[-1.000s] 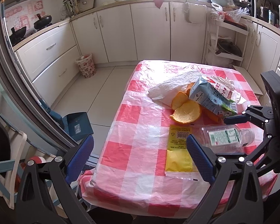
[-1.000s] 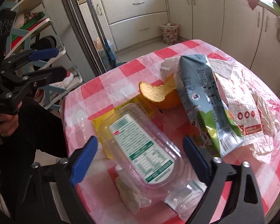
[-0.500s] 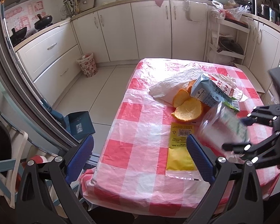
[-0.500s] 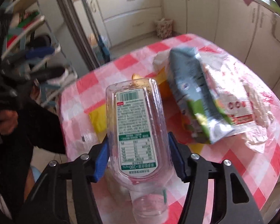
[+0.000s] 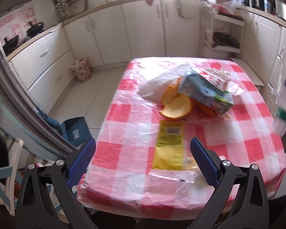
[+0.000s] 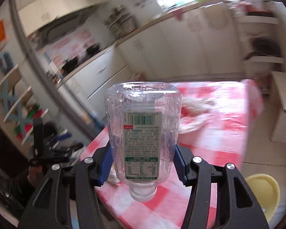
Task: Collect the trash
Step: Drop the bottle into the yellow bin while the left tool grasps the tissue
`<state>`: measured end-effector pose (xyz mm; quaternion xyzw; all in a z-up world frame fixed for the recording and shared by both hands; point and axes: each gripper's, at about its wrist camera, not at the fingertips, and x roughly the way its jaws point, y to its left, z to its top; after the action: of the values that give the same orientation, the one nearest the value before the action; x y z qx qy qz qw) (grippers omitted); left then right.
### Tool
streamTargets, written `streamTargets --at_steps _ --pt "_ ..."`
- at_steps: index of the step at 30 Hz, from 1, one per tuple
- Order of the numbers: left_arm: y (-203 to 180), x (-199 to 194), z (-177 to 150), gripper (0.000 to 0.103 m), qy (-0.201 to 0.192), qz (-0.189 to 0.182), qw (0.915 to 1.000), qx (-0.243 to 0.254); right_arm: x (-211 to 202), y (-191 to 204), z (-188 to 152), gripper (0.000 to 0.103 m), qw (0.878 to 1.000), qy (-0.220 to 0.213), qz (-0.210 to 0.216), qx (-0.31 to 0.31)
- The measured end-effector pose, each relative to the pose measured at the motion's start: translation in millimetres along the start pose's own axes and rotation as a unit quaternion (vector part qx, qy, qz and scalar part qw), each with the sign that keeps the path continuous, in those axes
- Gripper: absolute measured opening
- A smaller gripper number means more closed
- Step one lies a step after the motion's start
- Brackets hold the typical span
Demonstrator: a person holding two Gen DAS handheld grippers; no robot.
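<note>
My right gripper (image 6: 142, 164) is shut on a clear plastic bottle (image 6: 143, 126) with a white and green label, held neck toward me above the table edge. The bottle also shows blurred at the right edge of the left wrist view (image 5: 285, 93). My left gripper (image 5: 143, 158) is open and empty above the near edge of the red-checked table (image 5: 124, 114). On the table lie a yellow wrapper (image 5: 169, 145), orange peels (image 5: 178, 106), a blue-green carton (image 5: 206, 93) and a white plastic bag (image 5: 160, 85).
A floral waste bin (image 5: 81, 71) stands on the floor by the white cabinets at the left. A blue dustpan (image 5: 76, 131) lies on the floor beside the table. A yellow round seat (image 6: 263, 192) sits low at the right in the right wrist view.
My right gripper closed on the bottle, lifted it off the table and swung it away to the right. The left gripper stayed open and moved a little closer to the table.
</note>
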<state>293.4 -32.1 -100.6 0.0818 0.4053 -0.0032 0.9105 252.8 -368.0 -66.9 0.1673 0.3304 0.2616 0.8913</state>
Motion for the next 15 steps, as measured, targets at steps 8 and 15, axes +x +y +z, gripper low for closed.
streamTargets --at_steps 8,15 --pt "-68 18 -19 0.095 0.04 -0.077 0.9889 0.12 -45 -102 -39 0.055 0.975 -0.023 -0.194 0.102" --pt "-109 32 -34 0.086 0.046 -0.061 0.9774 0.197 -11 -179 -71 0.061 0.94 0.054 -0.252 0.221"
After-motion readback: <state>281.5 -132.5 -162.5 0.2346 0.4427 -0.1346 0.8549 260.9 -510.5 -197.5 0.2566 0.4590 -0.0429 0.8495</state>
